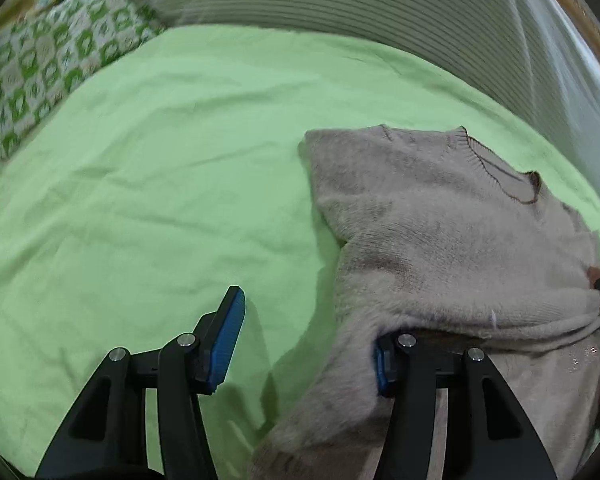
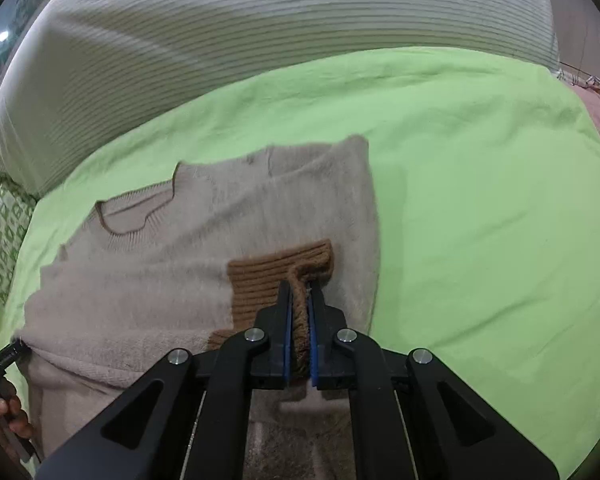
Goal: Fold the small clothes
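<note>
While I look down along my right gripper (image 2: 300,312), I see its jaws clamped tight on the brown ribbed cuff (image 2: 276,276) of the beige sweater (image 2: 172,280), a ridge of knit pinched between the blue pads. The cuff lies folded across the sweater's body, just ahead of and to the left of the fingertips. The sweater is spread on the green sheet (image 2: 480,200), collar up and to the left of this gripper, with a striped pillow (image 2: 220,32) beyond it. My left gripper (image 1: 304,332) stands apart-jawed: its right finger is buried under the sweater's fuzzy edge (image 1: 356,320), its left finger over bare sheet, nothing pinched. A patterned cushion (image 1: 52,68) sits far ahead on the left.
</note>
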### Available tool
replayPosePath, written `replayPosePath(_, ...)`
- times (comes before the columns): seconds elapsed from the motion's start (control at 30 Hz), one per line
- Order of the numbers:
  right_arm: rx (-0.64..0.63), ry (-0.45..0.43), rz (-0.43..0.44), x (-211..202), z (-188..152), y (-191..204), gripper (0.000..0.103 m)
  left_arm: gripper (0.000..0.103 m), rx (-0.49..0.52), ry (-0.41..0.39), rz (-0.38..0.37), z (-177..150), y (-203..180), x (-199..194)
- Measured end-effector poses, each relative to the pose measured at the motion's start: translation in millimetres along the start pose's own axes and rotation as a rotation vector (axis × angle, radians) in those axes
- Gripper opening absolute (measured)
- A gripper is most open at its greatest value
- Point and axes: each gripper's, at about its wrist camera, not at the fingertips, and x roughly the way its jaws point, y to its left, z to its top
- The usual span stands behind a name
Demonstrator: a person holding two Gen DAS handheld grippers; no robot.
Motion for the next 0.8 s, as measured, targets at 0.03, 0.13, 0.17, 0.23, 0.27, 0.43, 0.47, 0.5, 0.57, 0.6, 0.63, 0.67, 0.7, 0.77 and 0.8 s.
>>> replayPosePath(0.03,-0.027,-0.011,-0.020,-3,0,0,0.007,0.056,-0.003,-0.001,-0.008,-3,2,0)
replayPosePath(0.13,-0.059,0.034,-0.059,6,-4,5,0.012,0.057,0.017,0.015,-0.004,-9,1,-1)
replayPosePath(0.17,-0.079,0.038,-0.062,7,-4,10,0.013,0.057,0.025,0.017,-0.007,-11,1,-4)
replayPosePath(0.23,-0.082,0.014,-0.048,-5,-6,8,0.019,0.058,0.025,0.026,-0.028,-12,4,-11)
replayPosePath(0.27,-0.064,0.008,-0.041,-10,-5,8,0.027,0.058,0.020,0.030,-0.041,-13,7,-15)
replayPosePath(0.43,0.009,-0.081,-0.014,-44,-4,-3,0.039,0.059,-0.033,0.008,-0.153,-10,21,-51)
replayPosePath(0.47,0.022,-0.092,0.002,-48,0,-5,0.041,0.062,-0.053,0.007,-0.174,-4,24,-53)
replayPosePath(0.5,0.031,-0.092,0.012,-50,4,-7,0.043,0.064,-0.080,0.008,-0.191,4,27,-54)
replayPosePath(0.57,0.033,-0.094,0.010,-46,15,-8,0.054,0.066,-0.131,0.011,-0.221,23,33,-47)
replayPosePath(0.6,0.024,-0.105,0.004,-43,21,-7,0.056,0.074,-0.151,0.032,-0.239,33,33,-38)
replayPosePath(0.63,0.022,-0.108,0.013,-40,24,-7,0.061,0.078,-0.157,0.064,-0.249,41,31,-26)
replayPosePath(0.67,0.035,-0.100,0.036,-36,28,-13,0.069,0.078,-0.163,0.094,-0.257,48,28,-15)
replayPosePath(0.7,0.045,-0.087,0.038,-30,31,-15,0.072,0.078,-0.177,0.135,-0.258,53,26,2)
replayPosePath(0.77,0.054,-0.053,0.031,-14,33,-17,0.073,0.078,-0.184,0.202,-0.279,60,19,26)
replayPosePath(0.8,0.049,-0.036,0.016,-6,34,-18,0.073,0.079,-0.188,0.228,-0.281,63,16,37)
